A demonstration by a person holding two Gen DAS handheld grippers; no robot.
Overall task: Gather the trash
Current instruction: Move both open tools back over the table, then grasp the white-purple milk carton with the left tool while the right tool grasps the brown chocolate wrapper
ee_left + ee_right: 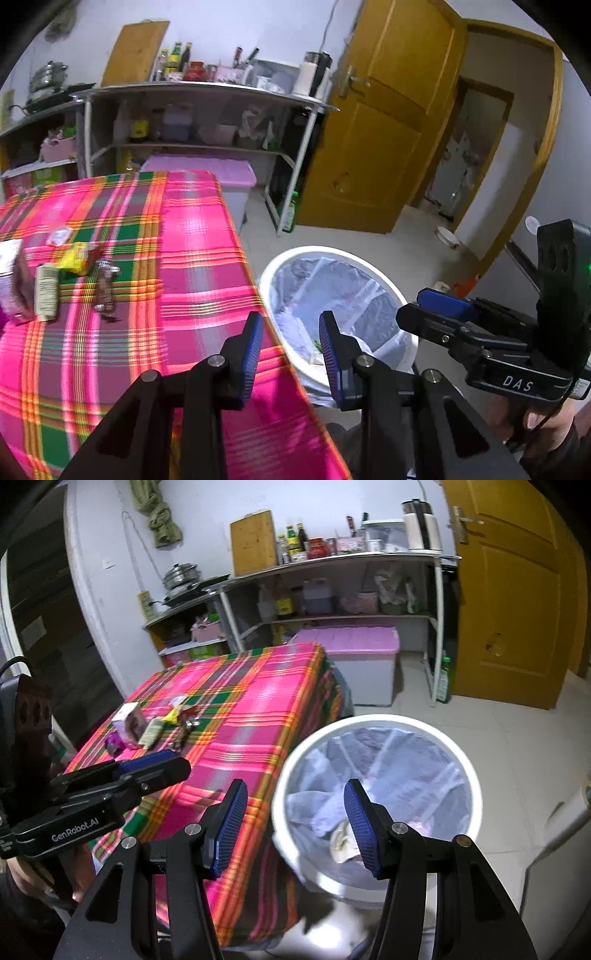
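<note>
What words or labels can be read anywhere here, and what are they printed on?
"DAS": white letters on the black body of the right gripper, seen from the left wrist view.
"GenRobot.AI": white letters on the black body of the left gripper, seen from the right wrist view.
Print on the wrappers, small box and shelf bottles: too blurred to read.

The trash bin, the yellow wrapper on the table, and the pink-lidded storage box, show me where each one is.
trash bin (pixel 476 786): right wrist view, on its white rim at the right.
yellow wrapper (pixel 75 259): left wrist view, on the middle of the crumpled packet.
pink-lidded storage box (pixel 354 637): right wrist view, on the lid's top.
</note>
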